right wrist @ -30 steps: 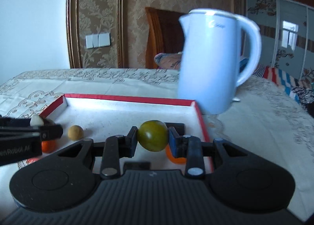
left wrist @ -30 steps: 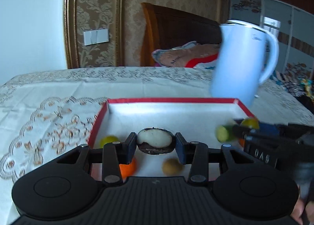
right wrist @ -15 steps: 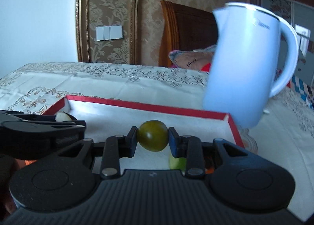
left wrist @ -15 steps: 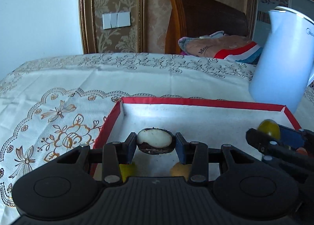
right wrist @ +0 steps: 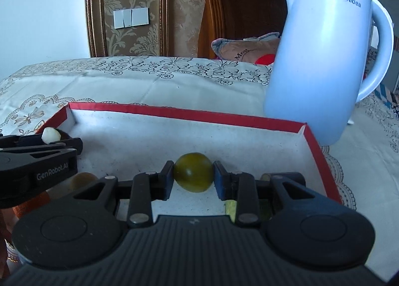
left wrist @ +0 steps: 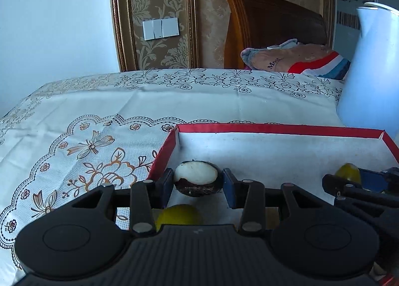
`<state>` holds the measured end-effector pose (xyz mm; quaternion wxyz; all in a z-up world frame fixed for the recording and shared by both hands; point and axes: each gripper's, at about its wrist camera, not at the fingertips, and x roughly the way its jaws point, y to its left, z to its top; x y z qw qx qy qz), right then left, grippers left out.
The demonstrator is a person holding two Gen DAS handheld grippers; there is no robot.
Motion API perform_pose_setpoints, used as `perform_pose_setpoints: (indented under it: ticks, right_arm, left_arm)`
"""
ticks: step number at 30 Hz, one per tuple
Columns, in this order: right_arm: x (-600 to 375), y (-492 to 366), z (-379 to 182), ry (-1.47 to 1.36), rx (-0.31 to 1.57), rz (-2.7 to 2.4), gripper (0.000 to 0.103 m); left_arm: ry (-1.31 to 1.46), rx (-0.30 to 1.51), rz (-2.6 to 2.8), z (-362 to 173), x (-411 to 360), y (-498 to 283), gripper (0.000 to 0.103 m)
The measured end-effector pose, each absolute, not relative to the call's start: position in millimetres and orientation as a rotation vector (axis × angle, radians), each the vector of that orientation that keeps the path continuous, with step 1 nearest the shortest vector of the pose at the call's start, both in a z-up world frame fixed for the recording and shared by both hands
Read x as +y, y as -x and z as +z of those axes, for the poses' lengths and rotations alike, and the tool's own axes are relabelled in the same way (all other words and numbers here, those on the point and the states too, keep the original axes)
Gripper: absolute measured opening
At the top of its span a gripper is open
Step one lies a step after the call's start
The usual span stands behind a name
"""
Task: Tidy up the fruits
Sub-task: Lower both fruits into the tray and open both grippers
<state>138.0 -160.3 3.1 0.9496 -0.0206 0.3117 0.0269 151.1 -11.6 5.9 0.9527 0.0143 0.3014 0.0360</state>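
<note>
My left gripper (left wrist: 198, 183) is shut on a halved mangosteen (left wrist: 197, 178), dark shell with white flesh, held over the left part of a shallow red-rimmed tray (left wrist: 274, 128). My right gripper (right wrist: 193, 176) is shut on a round green fruit (right wrist: 193, 172) over the tray's (right wrist: 174, 112) middle. Each gripper shows in the other's view: the right one (left wrist: 349, 181) at the right edge, the left one (right wrist: 53, 140) at the left edge. A yellow fruit (left wrist: 178, 214) lies under the left gripper. A brownish fruit (right wrist: 82, 180) and an orange one (right wrist: 30, 205) lie low on the left, partly hidden.
A pale blue electric kettle (right wrist: 321, 61) stands just behind the tray's far right corner. The tray sits on a patterned white tablecloth (left wrist: 87, 136). Behind the table is a wooden chair (left wrist: 269, 26) with a cushion (left wrist: 291, 56).
Both grippers moved forward and down over the tray, still holding their fruits. The kettle slid toward the right of both views, and the tray's far rim looks closer.
</note>
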Motion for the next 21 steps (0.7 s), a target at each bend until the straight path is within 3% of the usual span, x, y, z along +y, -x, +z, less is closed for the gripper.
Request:
perform_pose_setpoints:
  ticks: [7,10,12,17,21]
  right_arm:
    - [-160.4,-135.8,3.2,0.039,0.627,0.046,0.032]
    - [-159.0,-133.0,5.2,0.051,0.608,0.048,0.049]
    - [-157.1,-128.3,6.7,0.066,0.59,0.039,0.071]
    - [-158.8,-116.0,12.1,0.064,0.562,0.05,0.081]
    - [-164.0,-99.9,17.7,0.033,0.535,0.058,0.094]
  left_arm:
    - [-0.011,0.602,0.052,6.1,-11.5,-150.2,0.041]
    - [0.012,0.605,0.06,6.8,-7.2,-149.7,0.046]
    - [0.023,0.597,0.058,8.0,-4.8,-147.2,0.052]
    - [0.001,0.548,0.054,13.3,-7.1,-133.4,0.062]
    - [0.0,0.523,0.055,19.7,-6.6,-120.8,0.063]
